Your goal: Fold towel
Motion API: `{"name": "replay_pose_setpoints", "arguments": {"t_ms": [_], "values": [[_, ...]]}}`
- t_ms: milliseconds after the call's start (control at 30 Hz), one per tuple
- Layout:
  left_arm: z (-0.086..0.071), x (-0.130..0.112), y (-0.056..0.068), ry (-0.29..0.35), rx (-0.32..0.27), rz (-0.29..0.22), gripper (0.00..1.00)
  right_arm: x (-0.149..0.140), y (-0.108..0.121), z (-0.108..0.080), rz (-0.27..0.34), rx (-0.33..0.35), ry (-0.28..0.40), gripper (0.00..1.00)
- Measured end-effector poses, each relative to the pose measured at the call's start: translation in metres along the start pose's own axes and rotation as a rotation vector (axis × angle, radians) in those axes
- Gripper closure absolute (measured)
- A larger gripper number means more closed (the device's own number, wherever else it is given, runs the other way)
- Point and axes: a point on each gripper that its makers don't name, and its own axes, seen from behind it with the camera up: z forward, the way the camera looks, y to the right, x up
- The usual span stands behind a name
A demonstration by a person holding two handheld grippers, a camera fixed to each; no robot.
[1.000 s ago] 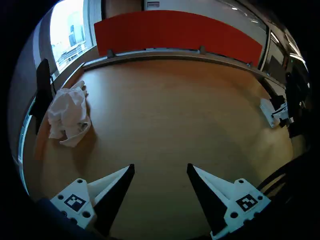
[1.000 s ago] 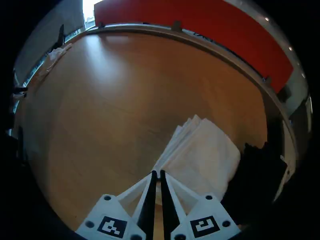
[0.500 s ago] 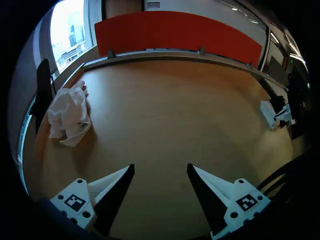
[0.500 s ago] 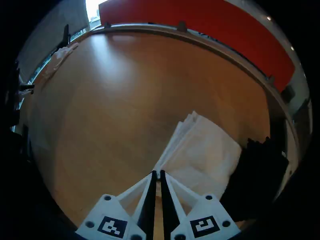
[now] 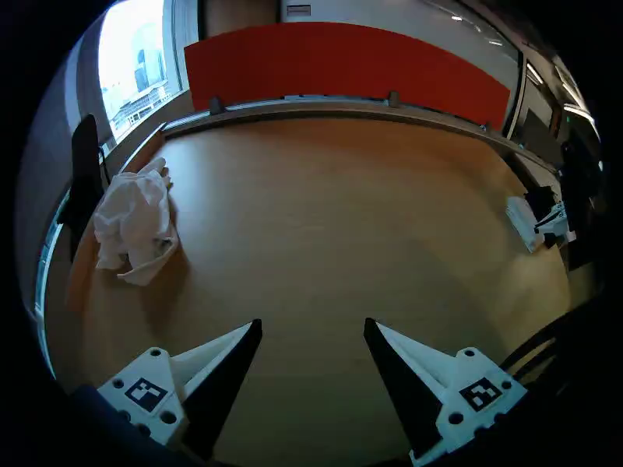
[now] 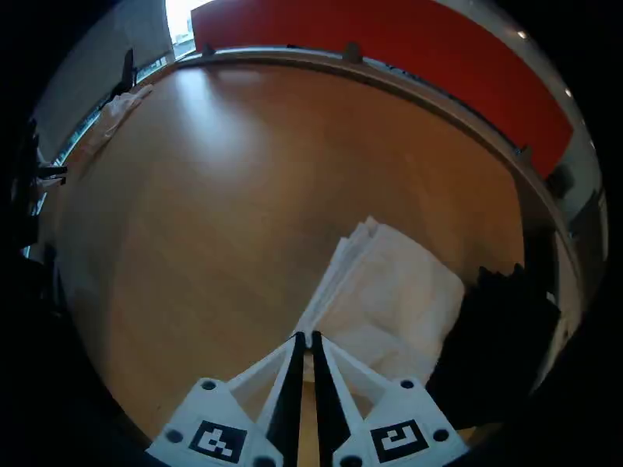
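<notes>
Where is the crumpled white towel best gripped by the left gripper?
Grip the loose flap jutting from the crumpled towel toward the open left gripper, probably coming low from the near side: it lies thin on the table, while the heap behind is bunched.

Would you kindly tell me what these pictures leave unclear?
- Right gripper view: whether the right gripper pinches the folded towel; its closed fingers cover the contact.
- Right gripper view: the dark object beside it, too dim to identify.
- Left gripper view: far-right items, too small.
</notes>
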Motion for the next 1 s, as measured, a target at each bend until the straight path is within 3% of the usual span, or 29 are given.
{"name": "replay_pose_setpoints", "arguments": {"t_ms": [200,533,800,1000], "values": [[0.0,0.001,-0.001,0.002,-0.001,-0.003,0.03,0.0,-0.002,0.001,0.017,-0.004,0.009,0.2],[0.002,0.006,-0.003,0.011,-0.004,-0.001,0.03,0.004,0.004,-0.001,0.05,-0.041,0.037,0.04],[0.006,0.014,-0.005,0.021,-0.01,-0.003,0.03,0.013,0.002,-0.003,0.098,-0.068,0.073,0.04],[0.01,0.022,-0.006,0.032,-0.015,-0.005,0.03,0.023,-0.001,-0.003,0.177,-0.096,0.109,0.04]]}}
